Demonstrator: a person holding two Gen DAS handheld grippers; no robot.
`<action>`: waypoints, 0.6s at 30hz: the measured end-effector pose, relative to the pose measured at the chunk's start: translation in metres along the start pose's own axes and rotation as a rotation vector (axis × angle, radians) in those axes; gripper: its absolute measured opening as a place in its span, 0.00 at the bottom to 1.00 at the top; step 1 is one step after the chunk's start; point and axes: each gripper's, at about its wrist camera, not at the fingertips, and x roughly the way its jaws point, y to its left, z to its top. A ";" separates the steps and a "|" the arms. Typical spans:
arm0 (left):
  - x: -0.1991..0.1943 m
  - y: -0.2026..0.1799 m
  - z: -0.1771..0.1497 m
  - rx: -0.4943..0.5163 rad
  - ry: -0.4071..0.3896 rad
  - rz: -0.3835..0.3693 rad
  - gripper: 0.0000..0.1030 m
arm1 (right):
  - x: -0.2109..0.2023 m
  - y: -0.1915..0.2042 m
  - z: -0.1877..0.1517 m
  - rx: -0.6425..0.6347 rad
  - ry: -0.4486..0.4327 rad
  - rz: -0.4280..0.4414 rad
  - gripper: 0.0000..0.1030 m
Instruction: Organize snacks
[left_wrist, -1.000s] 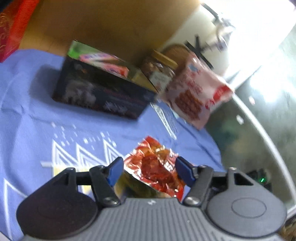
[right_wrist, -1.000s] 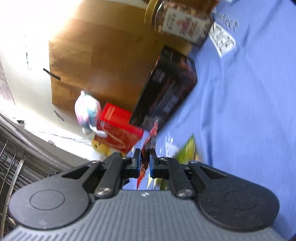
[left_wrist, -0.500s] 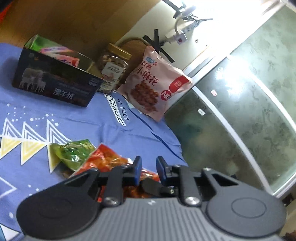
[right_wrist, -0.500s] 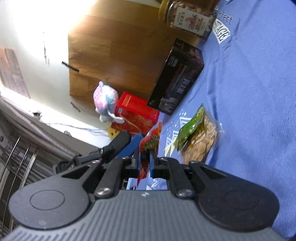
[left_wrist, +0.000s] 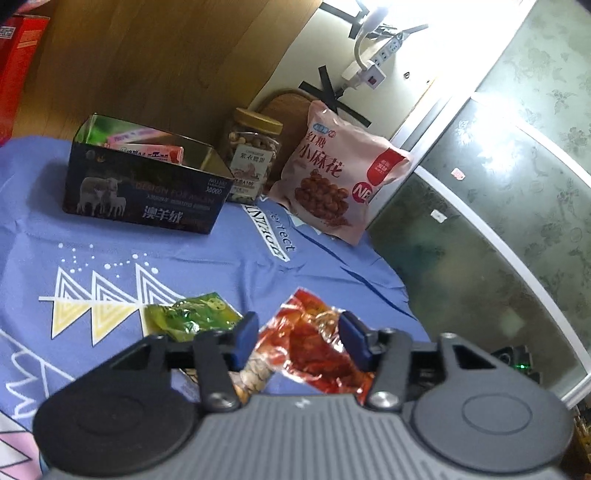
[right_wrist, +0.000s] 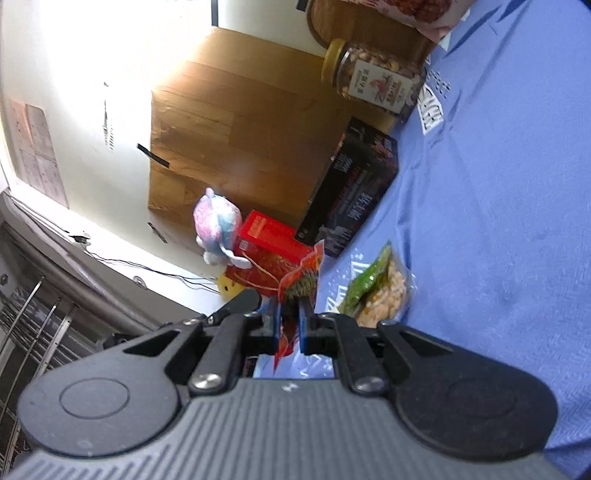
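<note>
My right gripper (right_wrist: 287, 320) is pinched on the red snack packet (right_wrist: 300, 285), low centre of frame; it looks light, crinkly and slippery, so its flat sealed edge is my hold. My left gripper (left_wrist: 297, 340) gapes wide around the packet, holding nothing. The packet's lower end is hidden.

Table under a blue cloth (left_wrist: 229, 266). On it: open dark box (left_wrist: 147, 192), nut jar (left_wrist: 253, 155), pink bag (left_wrist: 332, 181), green packet (left_wrist: 192, 317).
</note>
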 end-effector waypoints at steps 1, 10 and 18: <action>-0.001 0.001 0.000 -0.005 0.005 -0.009 0.48 | -0.001 0.001 0.002 0.000 -0.001 0.011 0.11; -0.022 0.026 0.021 -0.111 0.001 -0.080 0.75 | 0.012 0.019 0.022 -0.033 -0.010 0.110 0.11; -0.011 0.050 0.048 -0.132 -0.052 -0.087 0.42 | 0.077 0.022 0.034 -0.043 0.129 0.138 0.12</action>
